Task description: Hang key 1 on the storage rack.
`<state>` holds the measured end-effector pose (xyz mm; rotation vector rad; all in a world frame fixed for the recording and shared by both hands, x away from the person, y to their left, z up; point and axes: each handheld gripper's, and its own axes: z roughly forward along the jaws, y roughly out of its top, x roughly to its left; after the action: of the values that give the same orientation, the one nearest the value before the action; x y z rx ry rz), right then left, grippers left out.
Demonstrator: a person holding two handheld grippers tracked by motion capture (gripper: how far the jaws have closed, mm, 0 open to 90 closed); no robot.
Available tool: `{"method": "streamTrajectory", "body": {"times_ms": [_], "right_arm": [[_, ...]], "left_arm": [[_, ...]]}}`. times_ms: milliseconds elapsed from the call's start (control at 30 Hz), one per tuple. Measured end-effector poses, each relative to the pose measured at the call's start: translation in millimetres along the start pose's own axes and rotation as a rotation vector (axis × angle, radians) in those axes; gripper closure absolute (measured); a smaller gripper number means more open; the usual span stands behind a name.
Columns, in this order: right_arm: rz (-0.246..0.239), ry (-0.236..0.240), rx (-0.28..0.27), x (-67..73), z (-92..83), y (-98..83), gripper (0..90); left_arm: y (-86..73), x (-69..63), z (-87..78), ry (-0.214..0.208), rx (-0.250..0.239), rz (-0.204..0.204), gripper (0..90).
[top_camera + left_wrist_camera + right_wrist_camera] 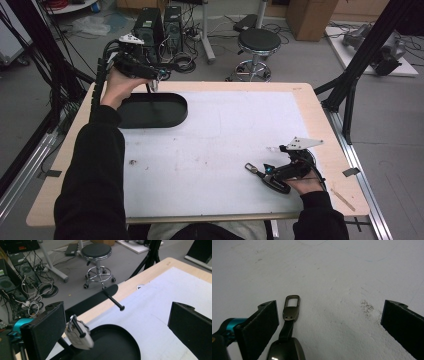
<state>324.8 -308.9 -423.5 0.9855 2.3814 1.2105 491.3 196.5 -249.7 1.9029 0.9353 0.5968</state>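
high: above, looking forward-down on bench (215,150) | left: close over black tray (117,345), shared with high | right: close, facing the bench top

A small silver padlock (79,336) hangs by its shackle beside the inner face of one jaw of the left gripper (117,327), above the black tray (130,345). Its pale, rounded body tilts, lower end towards the tray's middle; whether it touches the jaw cannot be told. From above, the padlock (154,86) shows just over the tray's (177,117) far rim.

A dark key fob (287,350) lies flat on the white mat. A black strap joins its glossy, rounded body to a grey metal clasp (292,307) with a rectangular loop. It lies near one jaw of the right gripper (329,320), apart from it.
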Motion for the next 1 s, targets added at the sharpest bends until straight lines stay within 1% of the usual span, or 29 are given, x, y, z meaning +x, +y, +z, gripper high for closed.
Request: {"method": "streamTrajectory", "body": {"times_ms": [167, 267, 300, 400, 533, 600, 700, 733, 800, 833, 900, 933, 1000], "right_arm": [[-0.001, 0.002, 0.006, 1.4, 2.4, 0.9, 0.8], [-0.007, 0.004, 0.013, 2.1, 3.8, 1.2, 0.9], [-0.006, 0.004, 0.014, 2.4, 3.8, 1.2, 0.8], [-0.003, 0.001, 0.012, 1.5, 3.0, 1.2, 0.8], [0.007, -0.002, 0.011, 0.2, 2.7, 1.2, 0.8], [0.003, -0.001, 0.012, 0.0, 3.2, 1.2, 0.8], [0.003, -0.002, 0.011, 0.1, 3.2, 1.3, 0.8], [0.003, -0.002, 0.011, 0.0, 2.9, 1.4, 0.9], [0.004, -0.003, 0.009, -0.5, 2.6, 1.3, 0.8], [0.006, -0.003, 0.007, -0.6, 2.6, 1.3, 0.8], [0.005, -0.004, 0.008, -1.2, 2.5, 1.3, 0.8], [0.006, -0.004, 0.008, -1.3, 2.4, 1.4, 0.8], [0.006, -0.006, 0.007, -1.4, 2.3, 1.4, 0.8]], "left_arm": [[-8.8, -2.4, -10.8, 0.003, 0.001, 0.013, 2.2], [-15.1, -3.4, -15.9, -0.002, -0.001, 0.011, 2.2], [-17.4, -3.7, -17.3, -0.005, 0.000, 0.013, 2.2], [-25.2, -4.1, -20.7, -0.033, -0.005, 0.011, 2.2], [-35.9, -4.0, -25.0, -0.033, 0.002, 0.011, 2.2], [-40.0, -3.7, -27.3, -0.026, 0.008, 0.008, 2.2], [-44.9, -3.8, -31.6, -0.022, 0.003, 0.006, 2.2], [-46.8, -4.8, -33.7, -0.015, -0.009, 0.010, 2.2], [-49.2, -5.6, -36.5, -0.017, -0.017, 0.010, 2.2], [-50.7, -6.2, -37.5, -0.018, -0.016, 0.007, 2.2], [-53.6, -7.7, -38.9, -0.010, -0.002, 0.019, 2.2], [-55.3, -8.0, -39.8, -0.013, 0.001, 0.021, 2.2], [-59.2, -9.1, -41.4, -0.013, -0.001, 0.018, 2.2]]}}
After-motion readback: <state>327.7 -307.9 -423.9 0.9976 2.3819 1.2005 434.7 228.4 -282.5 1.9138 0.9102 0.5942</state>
